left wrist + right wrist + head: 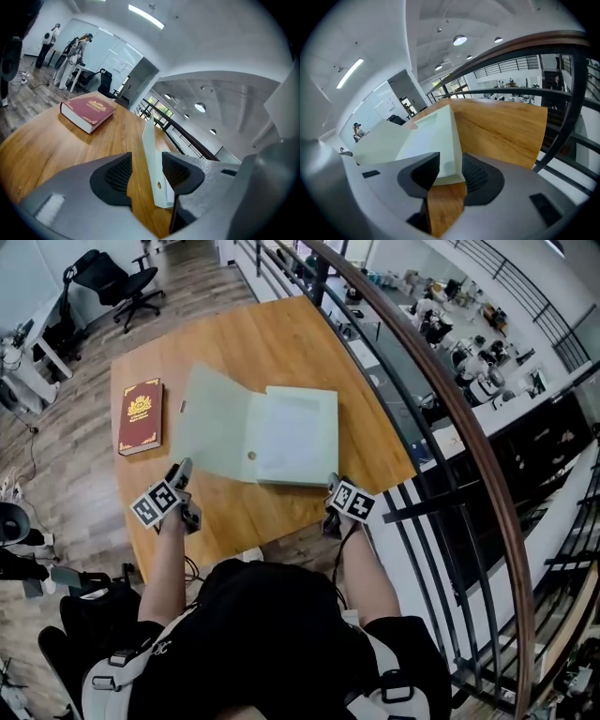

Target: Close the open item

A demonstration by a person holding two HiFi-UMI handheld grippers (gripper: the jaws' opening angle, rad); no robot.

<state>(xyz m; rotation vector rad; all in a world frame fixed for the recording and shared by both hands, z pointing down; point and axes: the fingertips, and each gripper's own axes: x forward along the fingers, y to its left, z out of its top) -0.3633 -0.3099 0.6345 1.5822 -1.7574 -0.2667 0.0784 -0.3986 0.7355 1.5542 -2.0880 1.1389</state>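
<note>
A pale green box file (pixel 298 435) lies open on the wooden table (pixel 281 343). Its lid (pixel 216 423) is swung out to the left and stands tilted up. My left gripper (pixel 184 474) is at the lid's near edge. In the left gripper view the thin lid (pixel 152 159) stands edge-on between the open jaws of the left gripper (pixel 146 176), with wood showing beside it. My right gripper (pixel 334 486) is at the near right corner of the file. In the right gripper view the corner of the file (pixel 433 140) sits between the spread jaws of the right gripper (pixel 450 176).
A red hardback book (pixel 141 415) lies closed at the table's left side, also in the left gripper view (pixel 89 111). A dark curved railing (pixel 441 381) runs along the table's right. The front table edge is just under both grippers. An office chair (pixel 122 282) stands beyond the table.
</note>
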